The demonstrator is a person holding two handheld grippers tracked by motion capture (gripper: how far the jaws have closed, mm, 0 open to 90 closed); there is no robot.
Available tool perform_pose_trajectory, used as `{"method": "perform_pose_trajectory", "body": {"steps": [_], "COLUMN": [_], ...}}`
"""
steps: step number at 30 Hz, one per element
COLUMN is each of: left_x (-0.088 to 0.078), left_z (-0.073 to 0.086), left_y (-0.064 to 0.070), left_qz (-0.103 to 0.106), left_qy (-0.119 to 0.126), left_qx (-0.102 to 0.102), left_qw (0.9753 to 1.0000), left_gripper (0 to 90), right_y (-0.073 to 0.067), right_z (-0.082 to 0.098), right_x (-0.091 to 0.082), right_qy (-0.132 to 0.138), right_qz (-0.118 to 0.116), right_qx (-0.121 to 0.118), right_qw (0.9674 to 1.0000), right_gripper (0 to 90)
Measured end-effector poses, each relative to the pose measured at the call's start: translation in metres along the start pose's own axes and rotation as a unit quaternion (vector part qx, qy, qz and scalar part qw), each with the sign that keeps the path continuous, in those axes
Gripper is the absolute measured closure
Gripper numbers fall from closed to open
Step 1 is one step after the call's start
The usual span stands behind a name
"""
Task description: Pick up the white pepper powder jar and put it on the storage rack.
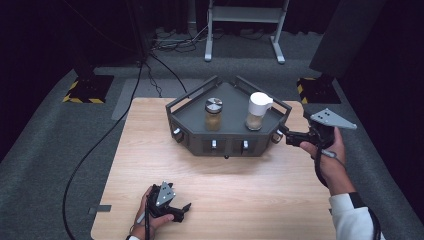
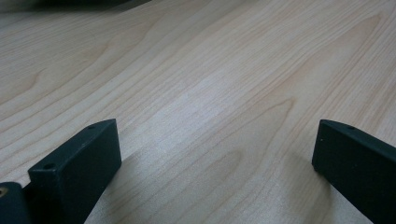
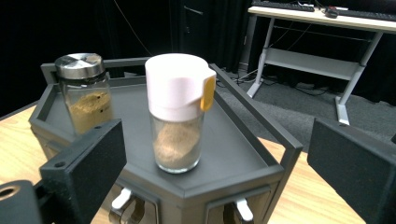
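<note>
The right gripper is wide open and holds nothing, just beside the dark grey tray. The white-capped glass jar of powder stands on that tray.

The left gripper, also open and empty, rests on the wooden table, well apart from the tray.

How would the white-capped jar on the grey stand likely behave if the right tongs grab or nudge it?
The white-capped jar looks rigid, smooth clear glass, so probably slippery and breakable. It is tall, narrow and only part-filled with powder, so likely light and apt to tip off the grey stand if pushed high.

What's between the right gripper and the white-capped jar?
Nothing but the dark tray's raised rail. In the right gripper view the white-capped jar stands just behind it, in line with the open right gripper.
</note>
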State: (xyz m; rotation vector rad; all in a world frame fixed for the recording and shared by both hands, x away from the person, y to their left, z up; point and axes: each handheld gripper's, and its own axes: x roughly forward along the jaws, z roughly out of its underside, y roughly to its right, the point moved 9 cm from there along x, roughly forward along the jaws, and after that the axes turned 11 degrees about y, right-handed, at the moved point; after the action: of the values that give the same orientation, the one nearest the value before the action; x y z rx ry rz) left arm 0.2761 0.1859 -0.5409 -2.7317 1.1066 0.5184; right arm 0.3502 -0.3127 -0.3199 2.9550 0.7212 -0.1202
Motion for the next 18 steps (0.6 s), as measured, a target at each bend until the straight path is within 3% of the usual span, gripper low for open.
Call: {"method": "perform_pose_trajectory", "body": {"steps": [16, 18], "left_x": [0.000, 0.000], "left_z": [0.000, 0.000], "left_y": [0.000, 0.000], "left_qz": [0.000, 0.000], "left_qy": [0.000, 0.000], "left_qx": [-0.001, -0.001], "left_qw": [1.0000, 1.0000], "left_gripper": [1.2, 1.2], "right_y": [0.001, -0.001], "right_z": [0.033, 0.039], "right_x": [-0.038, -0.041], "right_qy": [0.002, -0.003], "right_qz": [0.003, 0.005], "right_qx": [-0.007, -0.024], "right_qw": [1.0000, 0.9997], "right_gripper": [4.4, 4.4]}}
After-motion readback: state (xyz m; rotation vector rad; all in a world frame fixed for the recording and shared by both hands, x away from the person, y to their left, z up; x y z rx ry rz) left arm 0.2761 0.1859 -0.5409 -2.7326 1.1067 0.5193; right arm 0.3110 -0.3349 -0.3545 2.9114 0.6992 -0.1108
